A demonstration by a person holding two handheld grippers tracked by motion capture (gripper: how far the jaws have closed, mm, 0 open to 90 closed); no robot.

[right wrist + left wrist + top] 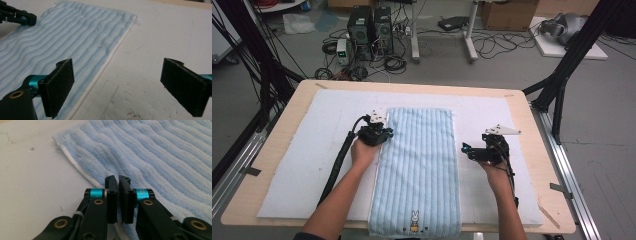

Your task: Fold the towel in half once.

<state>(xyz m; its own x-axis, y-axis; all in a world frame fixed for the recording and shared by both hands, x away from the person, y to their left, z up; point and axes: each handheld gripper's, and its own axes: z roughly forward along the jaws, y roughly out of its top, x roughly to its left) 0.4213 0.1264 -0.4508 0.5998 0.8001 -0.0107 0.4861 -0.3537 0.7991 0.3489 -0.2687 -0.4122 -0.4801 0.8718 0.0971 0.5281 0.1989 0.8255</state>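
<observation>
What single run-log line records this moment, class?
left tool: shut at left edge of light-blue striped terry towel | right tool: open, over towel's right edge | white foam mat: under towel

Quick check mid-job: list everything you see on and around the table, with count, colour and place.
towel: one, light blue striped, lengthwise down the table's middle, small rabbit motif at its near end
foam mat: one, white, under the towel
table: one, light wood
computer towers: two, black, floor beyond the table
cardboard box: one, brown, floor far right
left hand-held gripper: one, black, at the towel's left edge, jaws closed on that edge
right hand-held gripper: one, black, by the towel's right edge, jaws wide open
</observation>
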